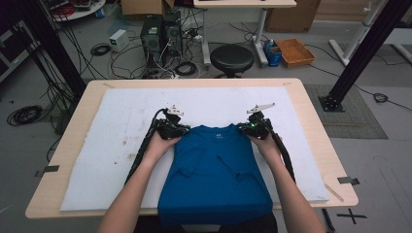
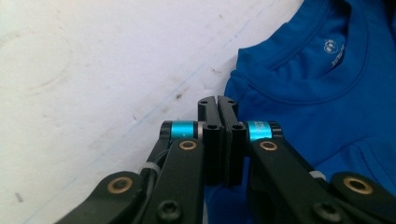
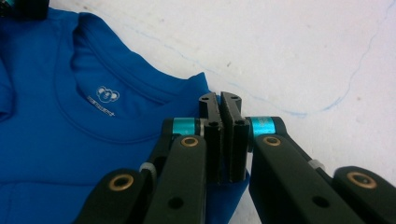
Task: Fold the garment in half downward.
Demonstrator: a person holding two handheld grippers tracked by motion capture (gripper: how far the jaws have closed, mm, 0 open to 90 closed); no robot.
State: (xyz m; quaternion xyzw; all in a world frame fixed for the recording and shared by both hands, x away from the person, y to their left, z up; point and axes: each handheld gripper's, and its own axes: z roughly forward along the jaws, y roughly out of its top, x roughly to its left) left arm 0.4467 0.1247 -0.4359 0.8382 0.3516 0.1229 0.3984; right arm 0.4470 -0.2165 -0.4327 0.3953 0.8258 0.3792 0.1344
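Observation:
A blue T-shirt (image 1: 216, 170) lies flat on the white mat (image 1: 116, 131), collar toward the far side, sleeves folded in and hem hanging over the near edge. My left gripper (image 1: 182, 130) sits at the shirt's left shoulder and my right gripper (image 1: 243, 127) at its right shoulder. In the left gripper view the jaws (image 2: 218, 100) are pressed together at the shoulder edge of the shirt (image 2: 317, 93), with fabric under them. In the right gripper view the gripper (image 3: 220, 97) is shut the same way on the shoulder corner of the shirt (image 3: 70, 130).
The mat covers most of a wooden table (image 1: 311, 121). Bare white mat (image 2: 93, 70) stretches beyond each shoulder. A black stool (image 1: 231, 58), computer cases (image 1: 160, 34) and loose cables stand on the floor behind the table. Black frame posts (image 1: 359, 53) rise at both sides.

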